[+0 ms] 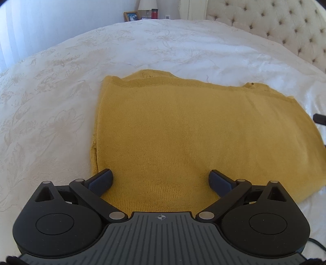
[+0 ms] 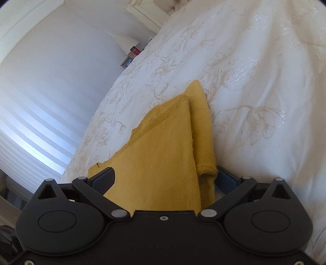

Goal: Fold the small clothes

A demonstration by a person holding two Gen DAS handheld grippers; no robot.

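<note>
You are holding the left gripper [image 1: 161,177] low over the near edge of a mustard-yellow knitted garment [image 1: 183,130], and its two dark fingers [image 1: 101,179] are standing wide apart with nothing pinched between them; the knit is lying flat beneath the gap. The garment is resting on a white bedspread [image 1: 81,67] with a pale floral pattern, folded into a rough rectangle, with a ribbed band running along its far edge and a doubled layer showing at the far left corner. In the left wrist view a small dark tip, seemingly part of your other tool, is peeking in at the right border just beside the cloth's right edge. You are tilting the right gripper [image 2: 165,179] steeply, so the bed is appearing slanted in its view, and its fingers [image 2: 104,179] are also spread open, straddling the garment's [image 2: 163,155] end: the left finger is sitting on or just above the top layer, while the right finger is partly hidden behind a rolled cuff-like fold, so whether it is touching cloth cannot be told. Two layers are showing here, the upper panel overlapping a narrower strip beside it. Beyond the bed a tufted headboard [image 1: 275,22] is standing at the far right, and a lamp [image 1: 147,5], a red bottle [image 1: 154,13] and a small framed picture [image 1: 131,16] are sitting together by the wall.
</note>
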